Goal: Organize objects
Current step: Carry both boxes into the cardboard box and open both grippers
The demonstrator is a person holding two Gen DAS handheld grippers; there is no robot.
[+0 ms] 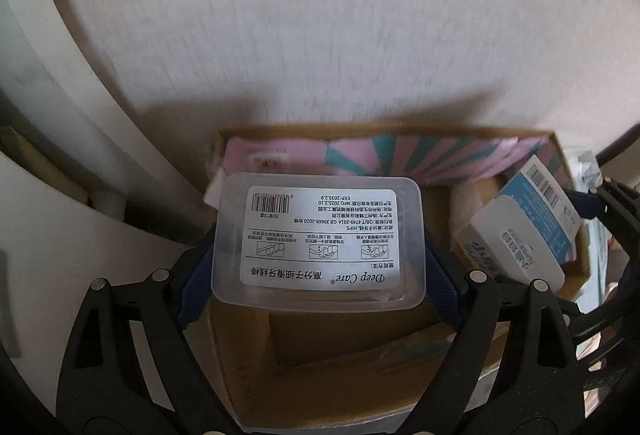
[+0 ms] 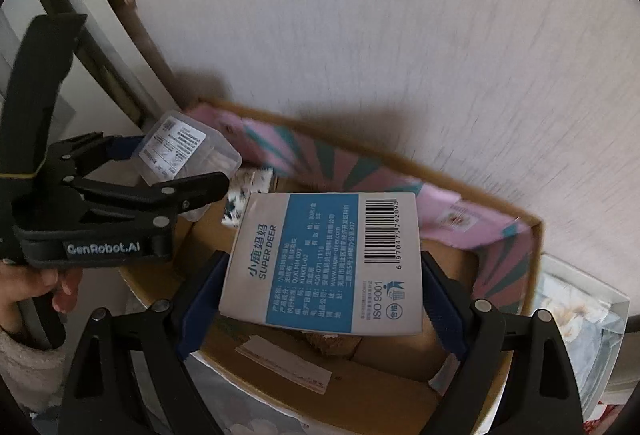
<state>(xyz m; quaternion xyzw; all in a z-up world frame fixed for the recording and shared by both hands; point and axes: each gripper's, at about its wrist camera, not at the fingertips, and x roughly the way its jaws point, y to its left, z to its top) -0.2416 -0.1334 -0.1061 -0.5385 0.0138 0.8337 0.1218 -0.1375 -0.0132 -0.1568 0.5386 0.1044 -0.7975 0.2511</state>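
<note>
My left gripper (image 1: 318,275) is shut on a clear plastic floss-pick box (image 1: 318,241) with a white Deep Care label, held over an open cardboard box (image 1: 384,339). My right gripper (image 2: 316,291) is shut on a white and blue Super Deer carton (image 2: 326,261), held over the same cardboard box (image 2: 372,367). The right wrist view shows the left gripper (image 2: 168,171) with the floss-pick box (image 2: 188,149) at the cardboard box's left end. The left wrist view shows the carton (image 1: 520,231) at the right.
The cardboard box has a pink and teal patterned lining (image 2: 360,171) and stands against a pale wall (image 1: 320,15). A white paper slip (image 2: 284,365) lies inside it. A white bin with wrapped items (image 2: 576,323) stands to the right. A white frame (image 1: 48,83) is at the left.
</note>
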